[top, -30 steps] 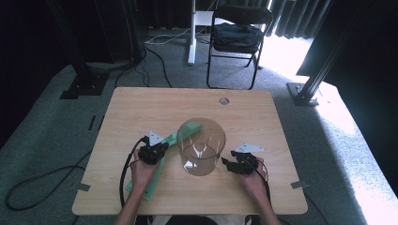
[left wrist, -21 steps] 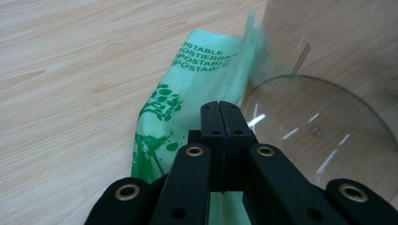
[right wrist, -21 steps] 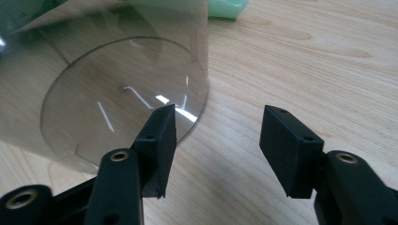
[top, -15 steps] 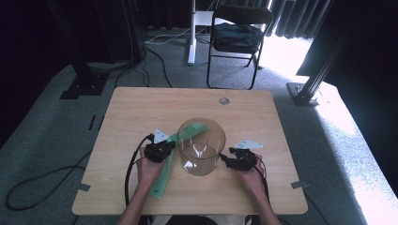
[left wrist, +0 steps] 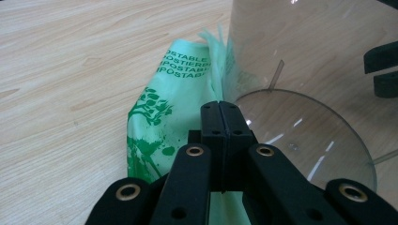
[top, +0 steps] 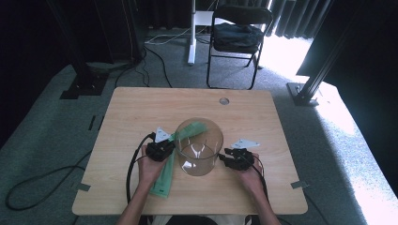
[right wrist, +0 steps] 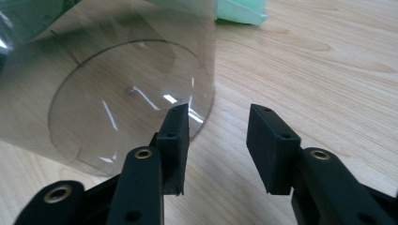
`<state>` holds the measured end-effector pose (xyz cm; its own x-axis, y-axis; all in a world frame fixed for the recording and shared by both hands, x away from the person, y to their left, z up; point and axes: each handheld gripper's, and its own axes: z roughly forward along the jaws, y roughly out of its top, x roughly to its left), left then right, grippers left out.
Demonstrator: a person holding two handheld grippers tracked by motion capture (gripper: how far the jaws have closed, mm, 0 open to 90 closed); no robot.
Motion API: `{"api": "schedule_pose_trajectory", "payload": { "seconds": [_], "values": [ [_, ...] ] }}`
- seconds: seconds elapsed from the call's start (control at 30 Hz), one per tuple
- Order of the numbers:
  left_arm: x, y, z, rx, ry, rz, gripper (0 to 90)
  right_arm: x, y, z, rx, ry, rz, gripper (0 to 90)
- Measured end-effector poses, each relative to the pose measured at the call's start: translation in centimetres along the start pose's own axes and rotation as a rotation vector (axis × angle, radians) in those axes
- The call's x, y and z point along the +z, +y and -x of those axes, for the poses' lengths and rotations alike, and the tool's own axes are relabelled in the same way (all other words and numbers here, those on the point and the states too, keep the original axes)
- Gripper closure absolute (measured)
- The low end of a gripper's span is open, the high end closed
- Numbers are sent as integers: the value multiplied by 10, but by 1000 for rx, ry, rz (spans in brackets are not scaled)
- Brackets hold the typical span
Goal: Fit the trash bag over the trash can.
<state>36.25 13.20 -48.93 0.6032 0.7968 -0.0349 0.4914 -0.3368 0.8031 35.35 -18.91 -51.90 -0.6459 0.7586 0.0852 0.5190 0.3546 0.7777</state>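
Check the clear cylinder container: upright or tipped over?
Upright. In the high view the clear container stands on the table with its round rim facing up; the right gripper view shows its flat base resting on the wood.

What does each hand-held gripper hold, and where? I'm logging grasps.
Left hand-held gripper: green bag, at its edge. Right hand-held gripper: nothing, jaws closing.

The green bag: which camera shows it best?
The left gripper view: the green bag is close, print readable. The high view shows its whole length, small. The right gripper view catches a pale corner.
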Motion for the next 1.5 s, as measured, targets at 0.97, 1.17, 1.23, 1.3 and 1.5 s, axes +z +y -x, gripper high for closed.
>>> {"api": "schedule_pose_trajectory", "payload": {
  "seconds": [0.97,1.17,1.23,1.3,1.5],
  "values": [
    [-24,-8,-9,64,-58,28,900,-8,-3,-18,-32,122,-6,644],
    [-28,-2,-11,78,-63,37,900,-8,-5,-17,-33,109,-6,556],
    [-31,1,-13,79,-59,48,900,-8,-6,-18,-40,106,-10,544],
    [-34,5,-15,75,-52,59,900,-9,-8,-17,-45,101,-14,539],
    [-43,16,-19,78,-55,79,900,-11,-14,-14,-34,89,-22,530]
  ]
}}
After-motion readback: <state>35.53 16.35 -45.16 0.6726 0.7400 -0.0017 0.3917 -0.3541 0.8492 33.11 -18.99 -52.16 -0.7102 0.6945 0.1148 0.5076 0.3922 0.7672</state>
